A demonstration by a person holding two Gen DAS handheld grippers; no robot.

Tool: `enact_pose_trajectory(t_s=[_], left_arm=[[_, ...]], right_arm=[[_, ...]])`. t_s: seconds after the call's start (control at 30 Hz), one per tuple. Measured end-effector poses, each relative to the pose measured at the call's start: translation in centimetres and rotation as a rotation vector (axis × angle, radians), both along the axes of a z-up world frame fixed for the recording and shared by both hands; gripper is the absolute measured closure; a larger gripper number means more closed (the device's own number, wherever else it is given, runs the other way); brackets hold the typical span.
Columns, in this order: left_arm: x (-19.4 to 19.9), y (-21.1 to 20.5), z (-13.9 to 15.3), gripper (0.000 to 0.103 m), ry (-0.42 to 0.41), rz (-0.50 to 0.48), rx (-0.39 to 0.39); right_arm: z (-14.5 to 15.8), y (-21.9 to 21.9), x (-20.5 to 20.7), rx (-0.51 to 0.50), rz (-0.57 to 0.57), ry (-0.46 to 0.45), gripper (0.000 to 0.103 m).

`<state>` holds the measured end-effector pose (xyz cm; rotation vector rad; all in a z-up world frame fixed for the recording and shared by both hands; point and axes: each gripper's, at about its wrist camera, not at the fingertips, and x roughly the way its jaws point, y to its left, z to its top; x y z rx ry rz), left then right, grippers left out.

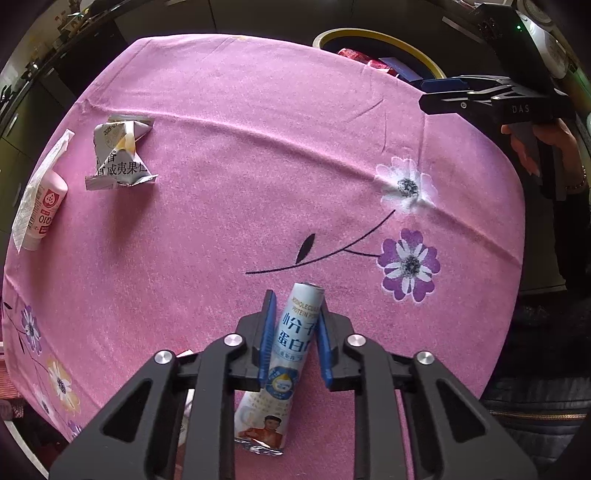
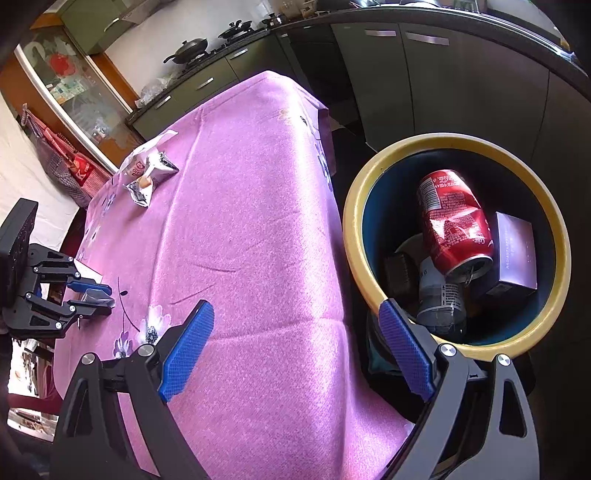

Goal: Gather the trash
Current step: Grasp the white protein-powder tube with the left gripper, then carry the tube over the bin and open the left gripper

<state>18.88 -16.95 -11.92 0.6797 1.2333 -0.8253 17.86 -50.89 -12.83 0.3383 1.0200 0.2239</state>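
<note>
A blue-and-white stick packet (image 1: 291, 339) lies on the pink flowered tablecloth (image 1: 258, 166) at the near edge. My left gripper (image 1: 297, 301) points steeply down and is shut on it, both blue pads pressing its sides. The right wrist view shows that gripper (image 2: 94, 295) at the left with the packet (image 2: 96, 294) in it. My right gripper (image 2: 295, 306) stands open and bare over the table's edge, beside the yellow-rimmed bin (image 2: 354, 221). A crumpled silver wrapper (image 1: 118, 155) and a pink tube (image 1: 44, 199) lie at the far left.
The bin (image 1: 369, 35) stands off the table's far right corner and holds a red can (image 2: 454, 221), a purple box (image 2: 515, 254) and a plastic bottle (image 2: 439, 299). A hand (image 1: 528, 147) holds the right gripper (image 1: 424, 92). Dark kitchen cabinets (image 2: 424, 92) stand behind.
</note>
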Motion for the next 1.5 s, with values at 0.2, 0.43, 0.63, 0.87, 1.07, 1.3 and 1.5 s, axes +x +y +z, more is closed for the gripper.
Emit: enact_pose_trajectory(t_s=[0.2,0.43,0.63,0.87,1.07,1.3,1.5], left_arm=[[-1.4,-0.5,1.4,0.091,-0.020,-0.016,-0.012],[-2.0,-1.9,3.6,0.091,-0.034,-0.027,-0.033],[-1.8,-4.6,5.8,0.091,-0.042,-0.041,-0.051],[0.0,-12.7,8.8,0.091,-0.052,-0.129,-0.092],[1.9,-22.6,9.4,0.091,-0.057,-0.209,-0.138],[4.1,-32.1,7.2,0.091,-0.108,-0.246,-0.219],[6.4,-35.4,3.2,0.088,-0.145,-0.183,-0.256]], right_arm=[[0.6,-0.2,-0.8,0.019,-0.010,-0.021,0.013],[1.2,-1.8,-2.2,0.037,-0.055,-0.044,0.013],[1.4,-4.7,-4.3,0.055,-0.131,-0.058,0.013],[1.4,-9.4,-7.3,0.070,-0.254,-0.074,0.013],[0.9,-13.0,-9.8,0.084,-0.343,-0.067,0.013],[0.8,-16.0,-12.5,0.090,-0.417,-0.064,0.013],[-0.5,-17.3,-13.7,0.133,-0.441,-0.037,0.013]])
